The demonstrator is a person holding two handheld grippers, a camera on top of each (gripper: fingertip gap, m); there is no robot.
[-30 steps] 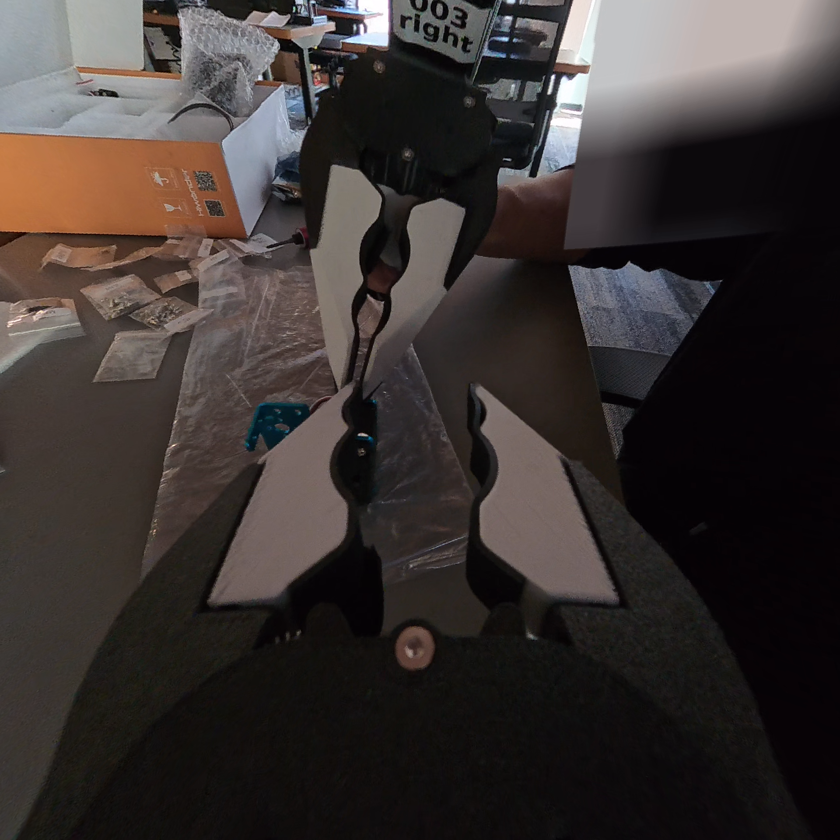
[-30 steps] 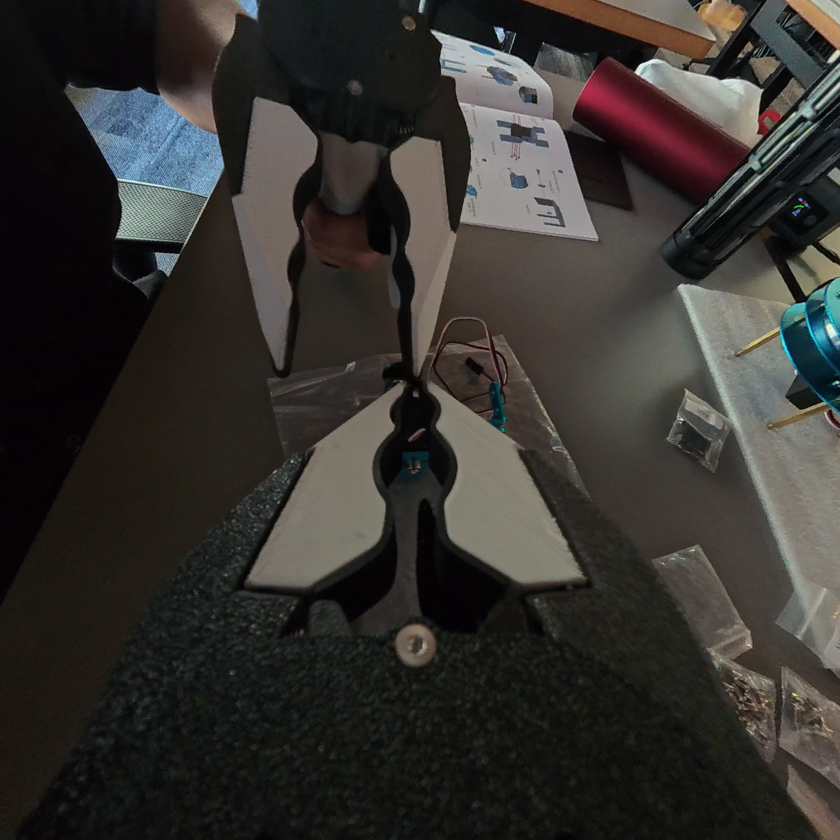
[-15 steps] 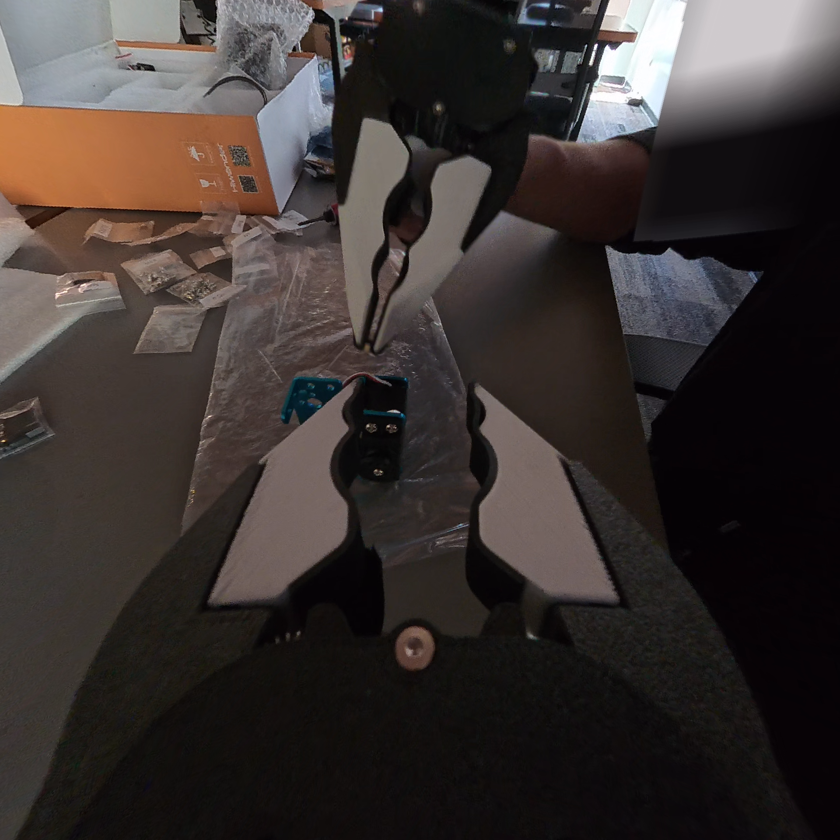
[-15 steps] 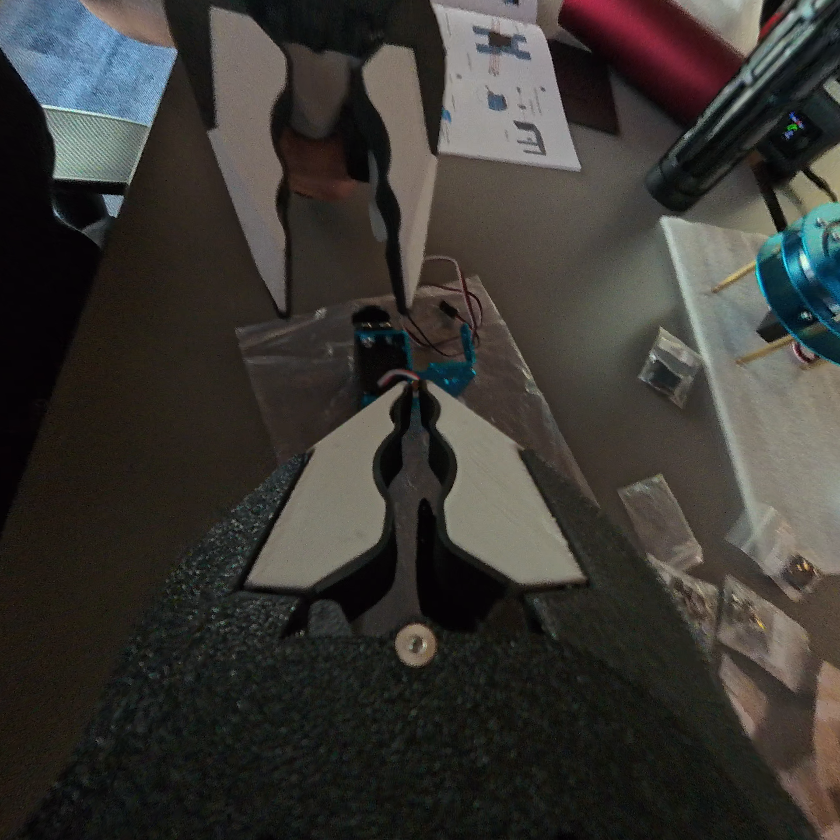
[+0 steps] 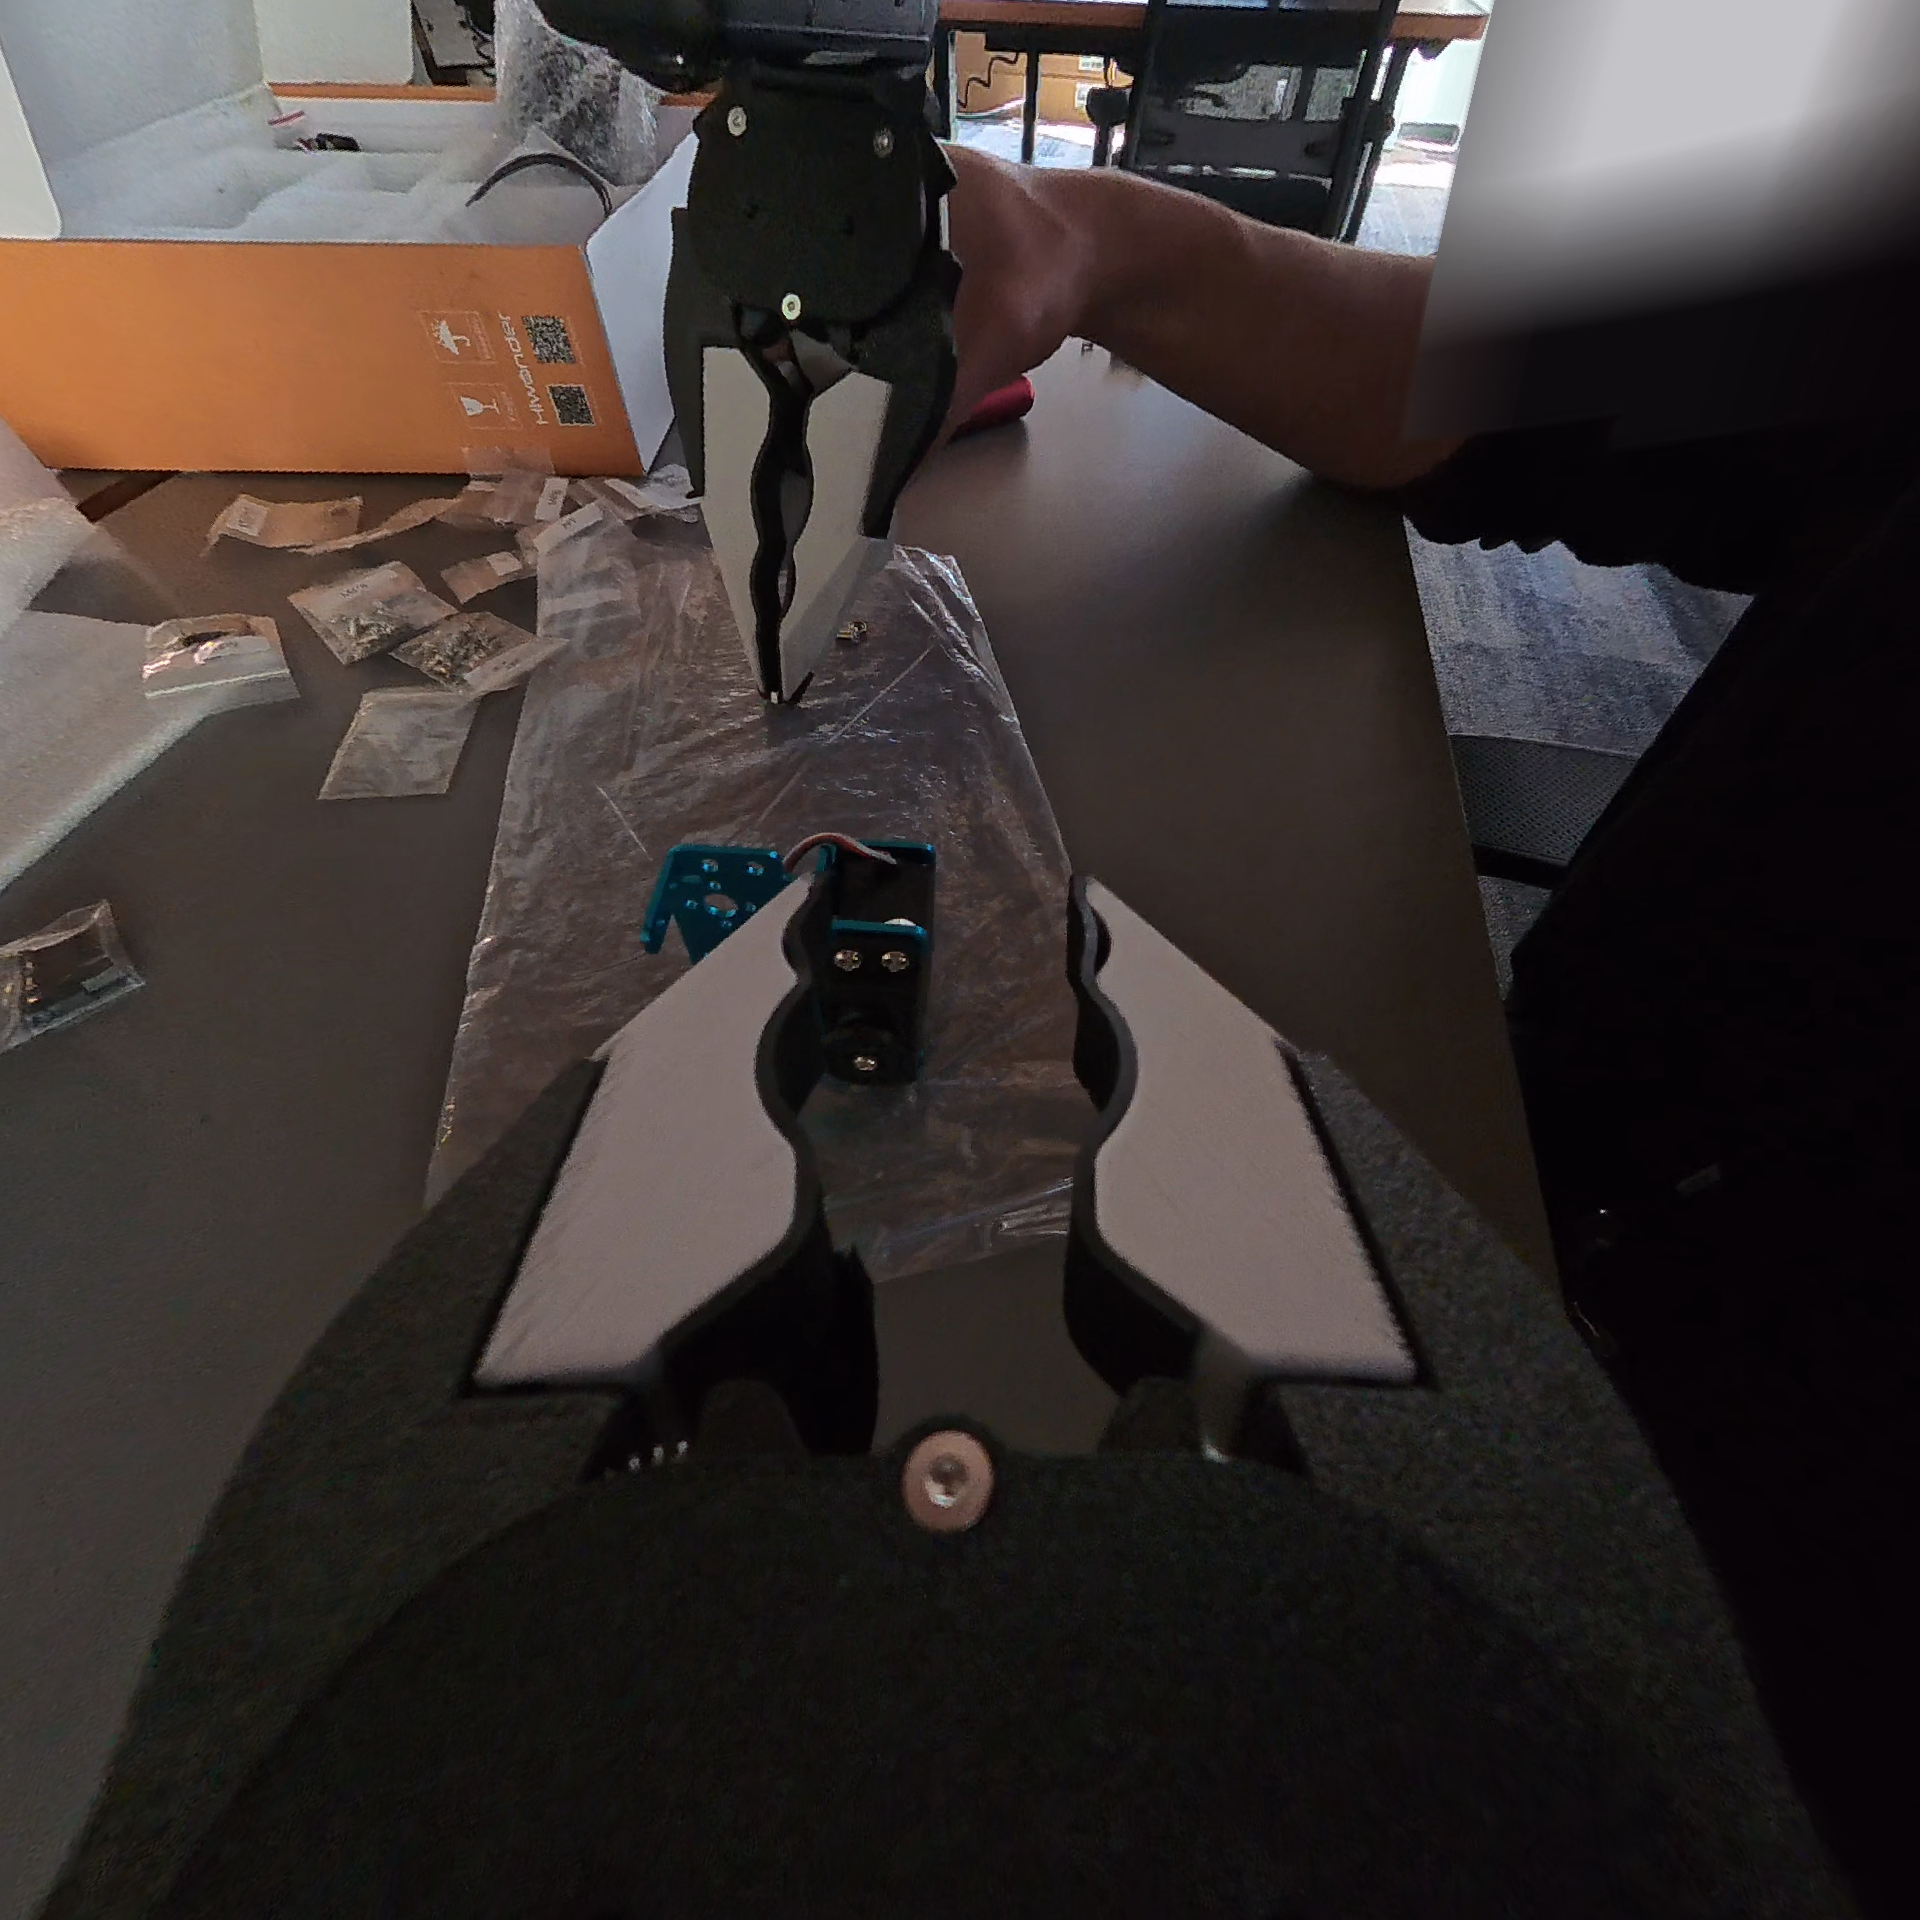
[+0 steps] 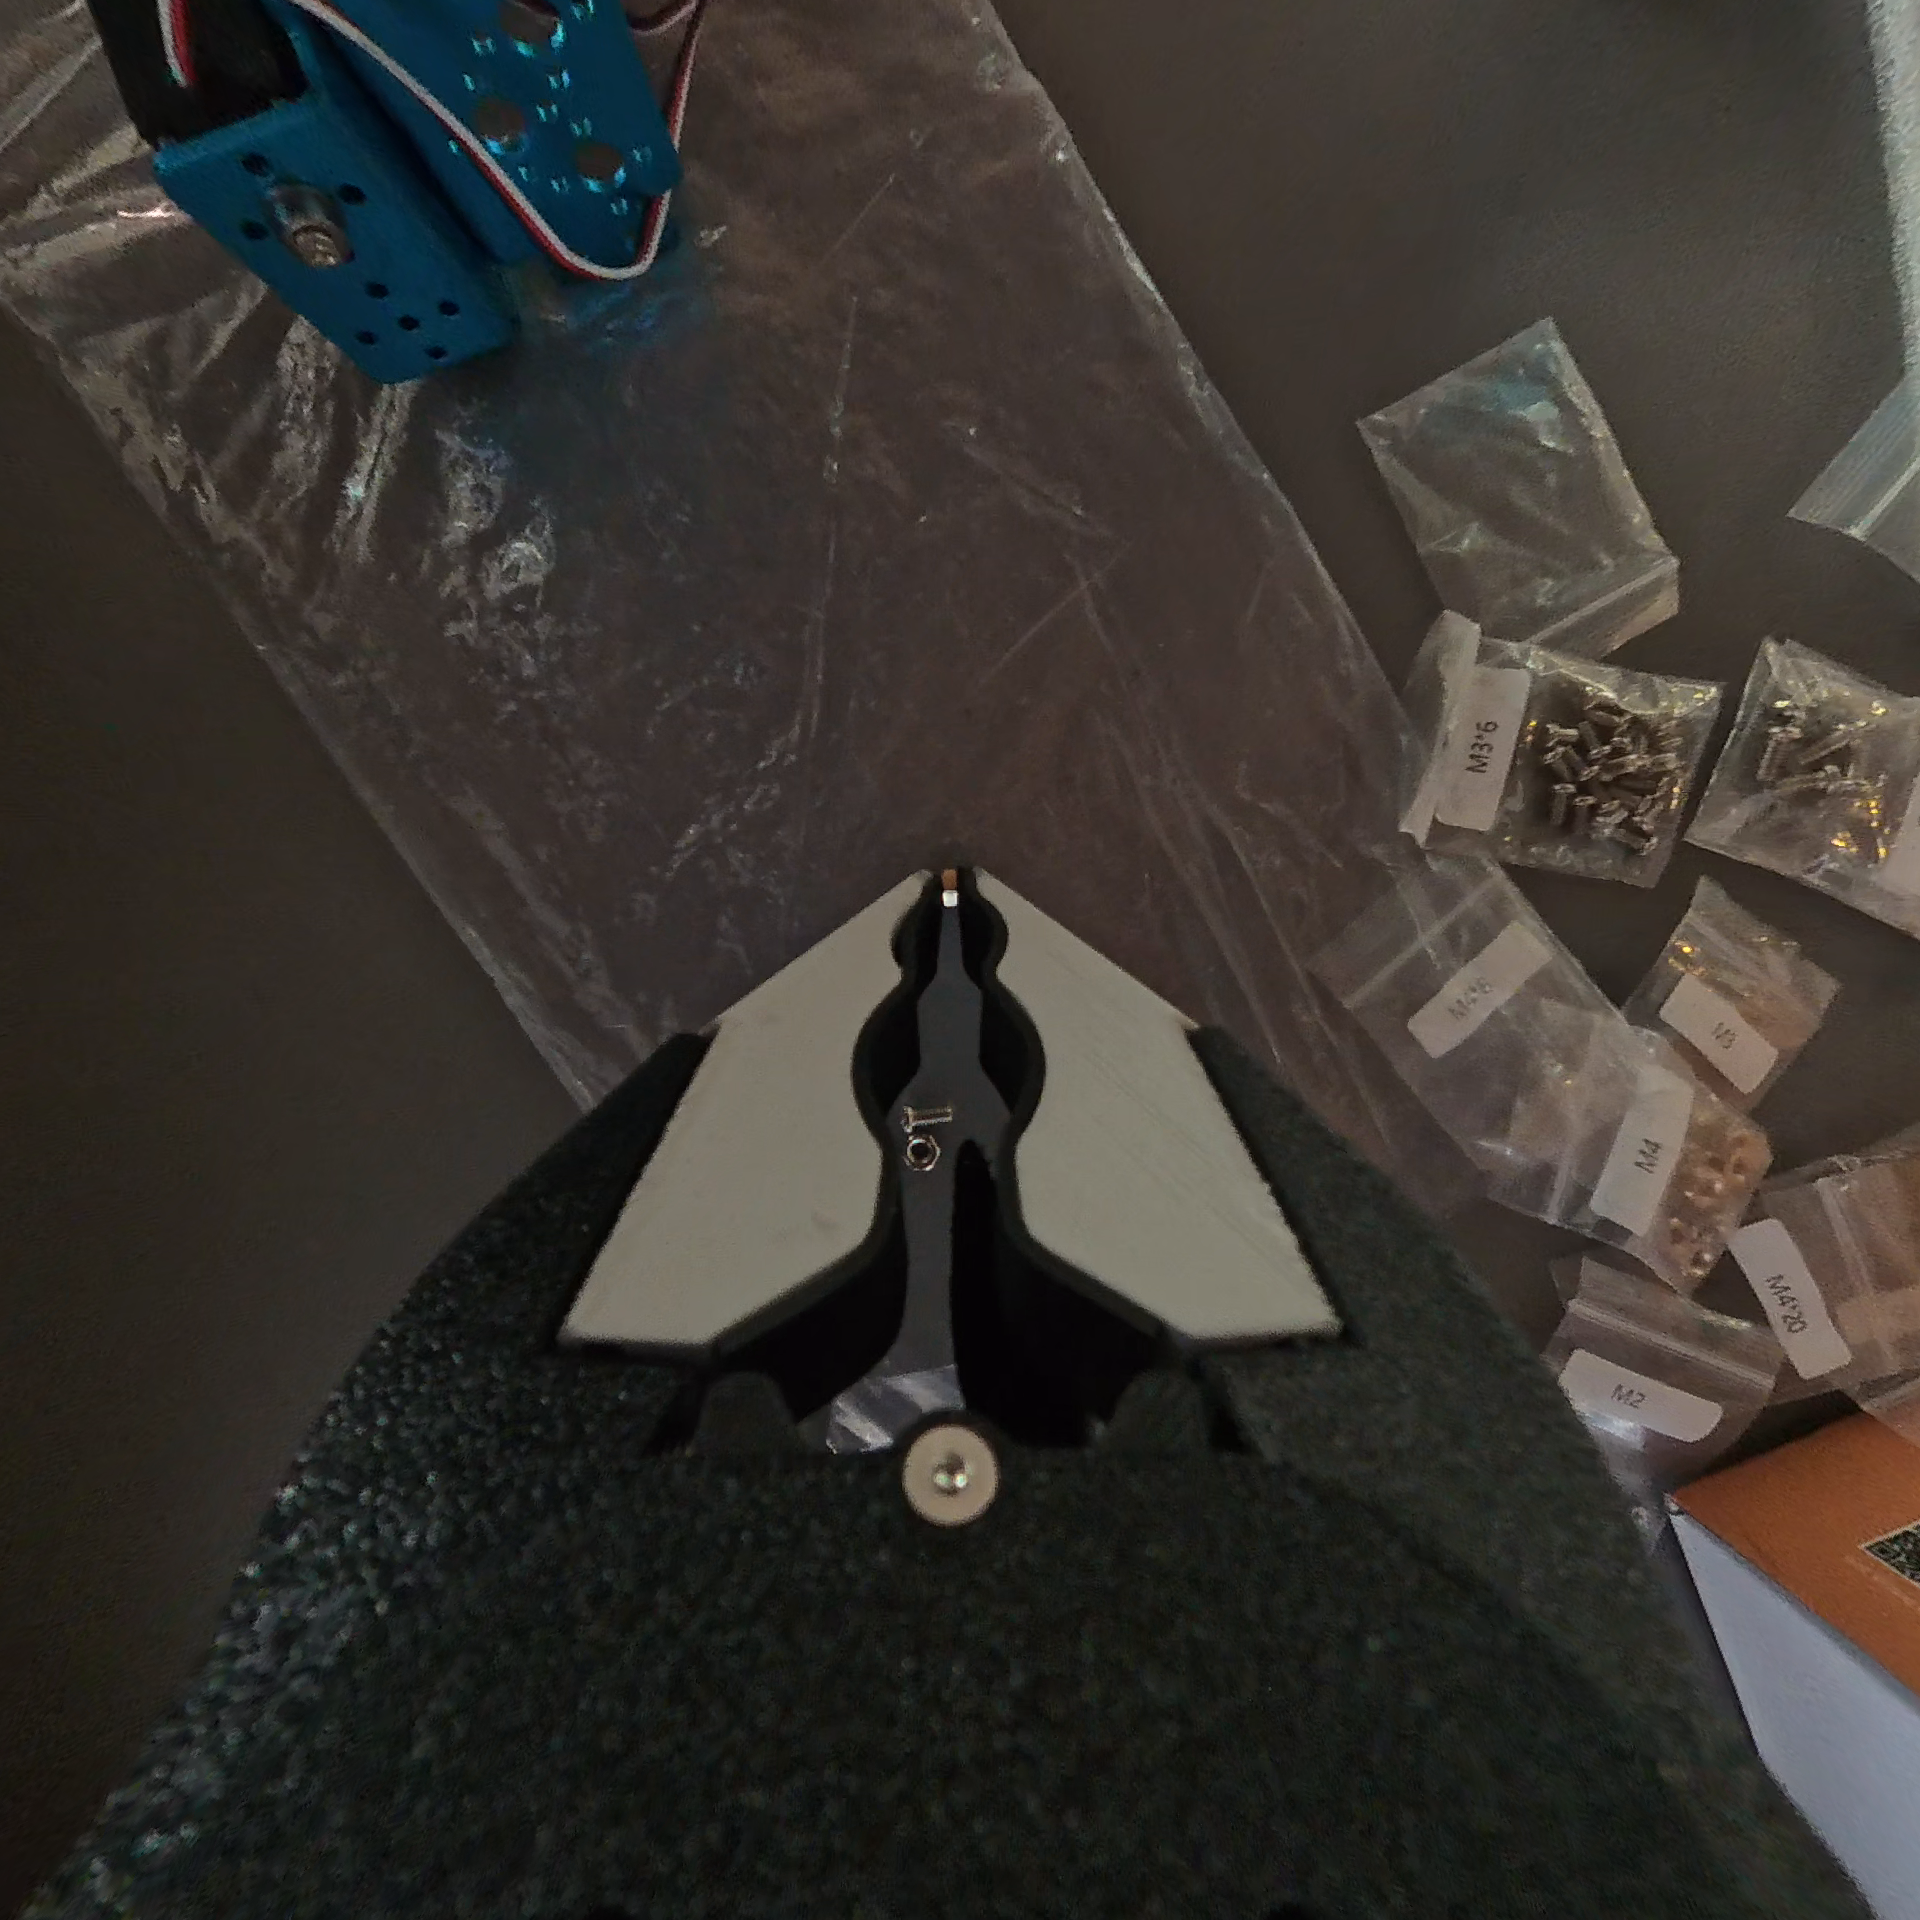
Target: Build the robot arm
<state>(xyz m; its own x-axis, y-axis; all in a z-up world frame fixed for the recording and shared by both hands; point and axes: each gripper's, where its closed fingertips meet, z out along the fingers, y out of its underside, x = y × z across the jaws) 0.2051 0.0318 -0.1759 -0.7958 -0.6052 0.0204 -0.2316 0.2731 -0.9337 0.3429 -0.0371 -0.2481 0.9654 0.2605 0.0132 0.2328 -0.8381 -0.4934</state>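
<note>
Starting from the left of the left wrist view, an orange and white box point(image 5: 260, 343) stands open at 10 o'clock, and small clear bags of hardware point(image 5: 416, 644) lie scattered on the dark table point(image 5: 1195, 727) in front of it. A clear plastic sheet point(image 5: 748, 790) runs up the middle. On this sheet rests a black servo in a blue bracket point(image 5: 868, 977). It lies between the fingers of the left gripper point(image 5: 935, 904), much nearer to the left finger than to the right one. This claw is released, with a wide gap, and it grasps nothing. At 12 o'clock the right gripper point(image 5: 777, 698) points down with its tips on the sheet, well apart from the servo, and a loose small screw point(image 5: 852, 631) lies just beside it. At 1 o'clock a person's forearm point(image 5: 1195, 312) reaches in. The right wrist view adds what the other cannot show. The right claw is clenched, with a tiny pale piece point(image 6: 951, 891) at its tips; whether it is really pinched I cannot tell. A little nut point(image 6: 920, 1153) shows on the sheet through the gap behind the tips. Here the servo sits at 11 o'clock, the bags at 3 o'clock, and the left gripper is out of view.
</note>
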